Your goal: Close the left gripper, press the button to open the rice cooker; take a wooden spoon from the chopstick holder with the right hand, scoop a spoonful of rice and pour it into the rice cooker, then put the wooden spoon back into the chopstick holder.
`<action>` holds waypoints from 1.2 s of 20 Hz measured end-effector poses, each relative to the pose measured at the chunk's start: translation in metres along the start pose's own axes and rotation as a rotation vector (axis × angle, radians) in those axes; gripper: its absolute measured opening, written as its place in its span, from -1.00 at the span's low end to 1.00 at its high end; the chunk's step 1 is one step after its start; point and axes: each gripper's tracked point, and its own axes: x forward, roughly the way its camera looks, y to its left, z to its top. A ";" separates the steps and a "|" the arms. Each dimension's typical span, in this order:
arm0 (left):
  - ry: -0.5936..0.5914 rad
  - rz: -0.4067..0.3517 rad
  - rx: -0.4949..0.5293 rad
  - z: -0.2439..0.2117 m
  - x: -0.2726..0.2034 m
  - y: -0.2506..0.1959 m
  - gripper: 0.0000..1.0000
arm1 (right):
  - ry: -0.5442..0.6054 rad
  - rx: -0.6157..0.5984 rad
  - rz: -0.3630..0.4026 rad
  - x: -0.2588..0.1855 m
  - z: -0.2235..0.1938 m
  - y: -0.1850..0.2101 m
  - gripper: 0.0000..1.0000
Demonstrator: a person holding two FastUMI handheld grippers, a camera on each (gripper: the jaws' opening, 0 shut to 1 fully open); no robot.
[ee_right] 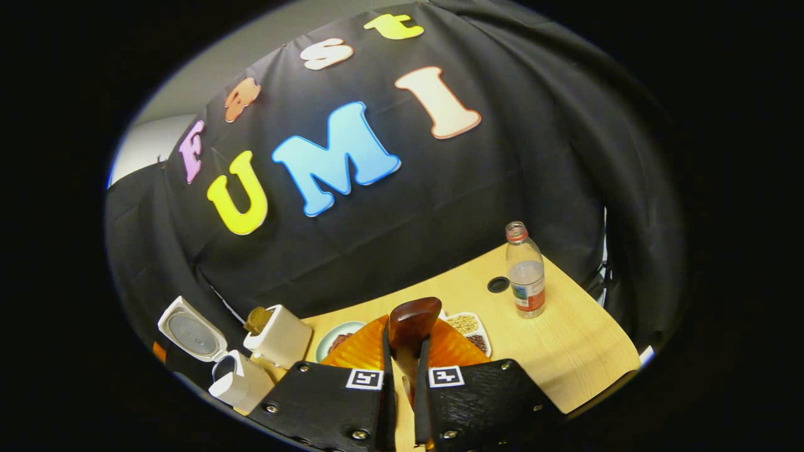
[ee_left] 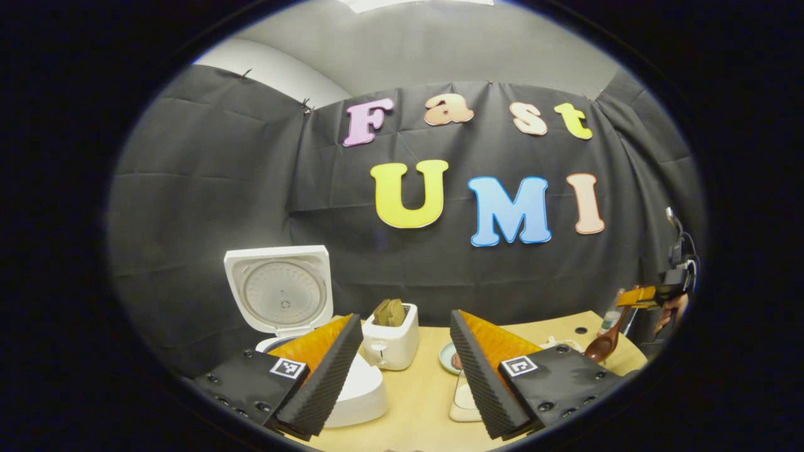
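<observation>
The white rice cooker (ee_left: 364, 392) stands at the table's left with its lid (ee_left: 282, 292) raised upright. My left gripper (ee_left: 405, 316) hovers open just in front of it, nothing between its fingers. My right gripper (ee_right: 405, 344) is shut on the handle of the wooden spoon (ee_right: 411, 320), whose dark bowl sticks out past the fingertips and looks empty. In the left gripper view the spoon (ee_left: 603, 345) hangs bowl-down from the right gripper (ee_left: 650, 295) at the far right, above the table. The cooker (ee_right: 235, 380) also shows at lower left in the right gripper view.
A white toaster (ee_left: 392, 342) holding bread stands beside the cooker, with a small plate (ee_left: 447, 358) to its right. A divided dish of grains and beans (ee_right: 470, 326) lies behind the spoon. A water bottle (ee_right: 526, 273) and a table hole (ee_right: 498, 284) are farther right.
</observation>
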 end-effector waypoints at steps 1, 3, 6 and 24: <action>-0.002 -0.009 0.000 0.000 0.000 -0.001 0.94 | -0.010 -0.011 0.028 -0.005 0.001 0.016 -0.76; -0.002 -0.031 -0.002 0.003 0.001 -0.003 0.94 | -0.014 -0.039 0.080 -0.011 -0.005 0.047 -0.76; -0.021 -0.066 -0.001 0.009 -0.001 -0.003 0.92 | -0.005 -0.093 0.133 -0.011 -0.020 0.087 -0.76; -0.006 -0.147 0.126 -0.024 -0.023 0.035 0.80 | 0.070 -0.461 -0.030 0.098 -0.164 0.127 -0.75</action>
